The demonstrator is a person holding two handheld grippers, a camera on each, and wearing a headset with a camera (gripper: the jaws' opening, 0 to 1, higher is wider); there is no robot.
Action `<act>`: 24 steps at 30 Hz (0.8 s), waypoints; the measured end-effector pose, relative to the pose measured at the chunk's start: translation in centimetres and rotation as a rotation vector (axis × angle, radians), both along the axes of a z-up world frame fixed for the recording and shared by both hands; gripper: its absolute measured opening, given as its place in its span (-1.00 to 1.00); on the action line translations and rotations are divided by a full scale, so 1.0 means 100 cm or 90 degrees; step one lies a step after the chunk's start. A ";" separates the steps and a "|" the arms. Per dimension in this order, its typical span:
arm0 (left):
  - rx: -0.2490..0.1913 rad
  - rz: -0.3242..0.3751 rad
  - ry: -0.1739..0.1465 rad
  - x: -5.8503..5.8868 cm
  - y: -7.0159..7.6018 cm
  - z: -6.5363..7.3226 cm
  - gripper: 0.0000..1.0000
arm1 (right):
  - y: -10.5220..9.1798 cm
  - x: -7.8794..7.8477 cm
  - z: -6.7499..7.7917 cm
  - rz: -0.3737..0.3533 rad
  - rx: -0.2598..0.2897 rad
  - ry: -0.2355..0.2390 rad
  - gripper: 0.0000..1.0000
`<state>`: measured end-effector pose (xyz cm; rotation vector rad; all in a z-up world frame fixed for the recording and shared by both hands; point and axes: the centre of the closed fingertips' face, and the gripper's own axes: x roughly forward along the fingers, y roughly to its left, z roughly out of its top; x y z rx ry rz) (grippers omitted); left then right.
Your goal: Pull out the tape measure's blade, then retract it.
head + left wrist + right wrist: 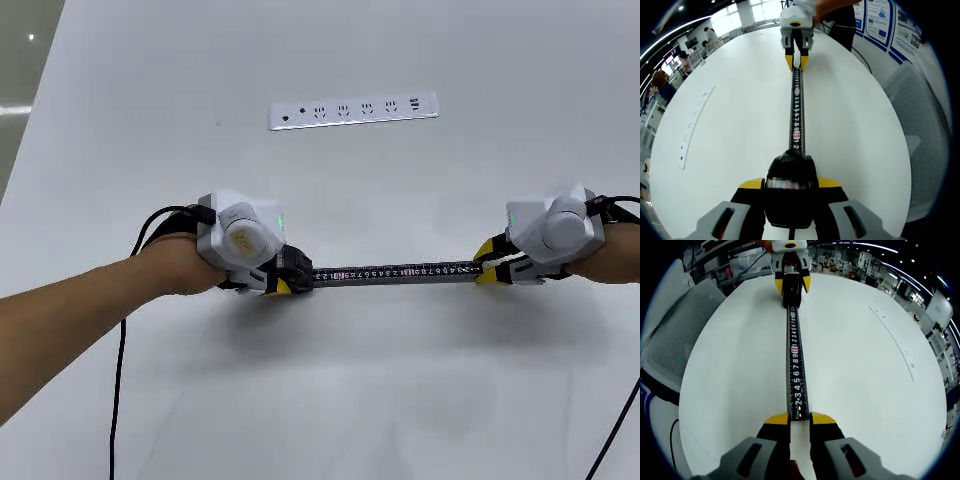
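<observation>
**Head view: blade out, strung between both grippers**

Starting at the left of the head view, a black cable (121, 350) trails down off the white table (400, 390). Beside it is the left gripper (283, 283), jaws clamped around the black tape measure case (294, 270), which sits low on the tabletop. Moving right, the blade (395, 272) runs out straight and level just above the surface, numbers facing up. It reaches the right gripper (487, 268), whose yellow-tipped jaws are pinched nearly closed on the blade's far end. Well beyond all that, a white power strip (353, 110) lies flat on the table, clear of the action.

The left gripper view adds the grip up close. The case is wedged snugly between the two jaws and touches both, and the blade leaves its mouth with the high numbers nearest. The opposite gripper looks small at the far end. A grey mesh chair (920, 135) stands off the table's right edge here, something the head view never catches.

The right gripper view flips it around. The low numbers sit right at the jaws, which squeeze the blade tip with only a sliver of gap. From above I cannot tell whether the end hook itself is between the tips.
</observation>
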<state>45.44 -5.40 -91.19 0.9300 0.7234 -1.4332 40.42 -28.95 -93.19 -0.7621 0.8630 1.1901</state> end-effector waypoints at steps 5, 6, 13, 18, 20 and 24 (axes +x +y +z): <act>-0.002 -0.001 0.000 0.000 0.000 0.000 -0.30 | 0.000 0.001 0.000 -0.002 -0.004 -0.002 -0.73; -0.002 -0.001 0.000 0.000 0.000 0.000 -0.30 | 0.000 0.001 0.000 -0.004 -0.004 -0.003 -0.73; -0.006 0.001 -0.003 0.001 0.000 -0.001 -0.30 | -0.001 0.001 0.000 -0.006 -0.011 -0.004 -0.71; -0.015 0.002 -0.003 0.002 -0.001 -0.001 -0.29 | -0.001 0.002 0.000 -0.005 -0.015 -0.009 -0.70; -0.020 0.005 -0.004 0.002 -0.002 0.000 -0.28 | -0.001 0.002 0.000 -0.004 -0.020 -0.009 -0.69; -0.022 0.005 -0.007 0.002 -0.002 0.000 -0.28 | -0.001 0.003 0.000 -0.006 -0.026 -0.010 -0.69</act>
